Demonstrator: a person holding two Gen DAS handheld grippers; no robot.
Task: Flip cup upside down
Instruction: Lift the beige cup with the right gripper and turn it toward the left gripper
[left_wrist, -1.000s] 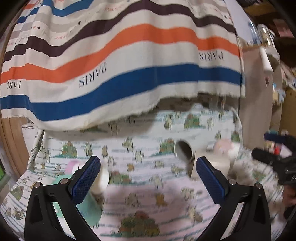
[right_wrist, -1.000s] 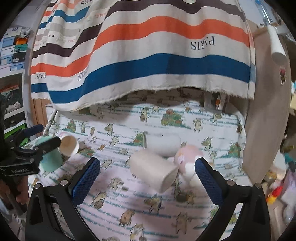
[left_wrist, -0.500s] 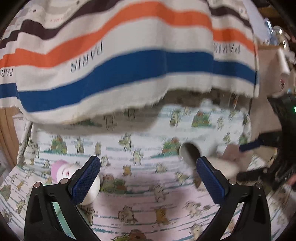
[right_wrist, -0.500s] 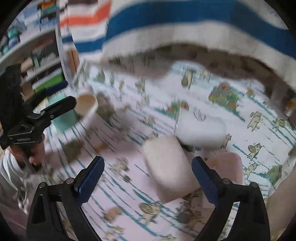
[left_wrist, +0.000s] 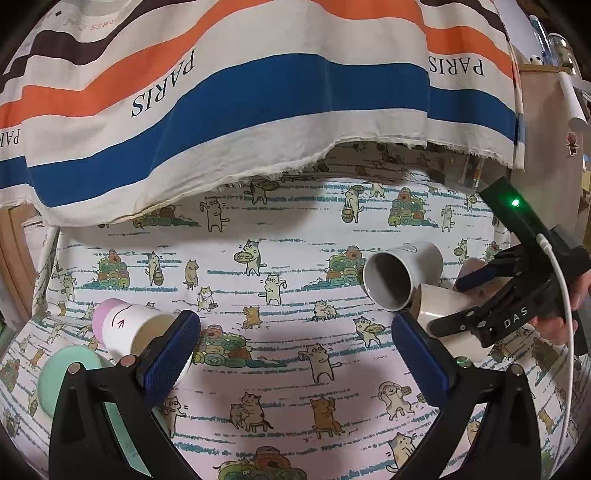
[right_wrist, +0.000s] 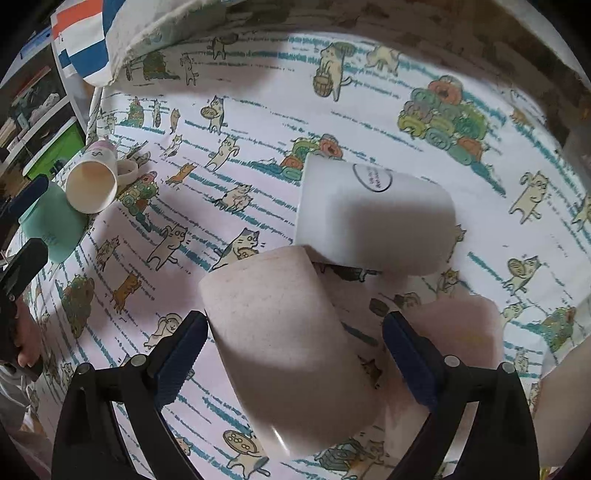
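Note:
A beige cup (right_wrist: 284, 343) lies on its side on the cat-print cloth, between the open fingers of my right gripper (right_wrist: 295, 354), which straddles it. A white mug (right_wrist: 373, 218) lies on its side just beyond it, touching it. A pink cup (right_wrist: 461, 332) lies by the right finger. In the left wrist view the white mug (left_wrist: 402, 273) shows its open mouth, and the right gripper (left_wrist: 476, 302) spans the beige cup (left_wrist: 447, 306). My left gripper (left_wrist: 295, 350) is open and empty, close to a pink-and-white cup (left_wrist: 125, 325) on its side and a mint cup (left_wrist: 66, 380).
A striped "PARIS" cloth (left_wrist: 258, 85) hangs over the back of the table. The table's left edge and shelves (right_wrist: 37, 122) lie at the left. The pink-and-white cup (right_wrist: 96, 177) and mint cup (right_wrist: 51, 225) lie at the table's left side.
My right gripper has moved down and forward over the beige cup, which now lies between its fingers. My left gripper has shifted a little; both stay open.

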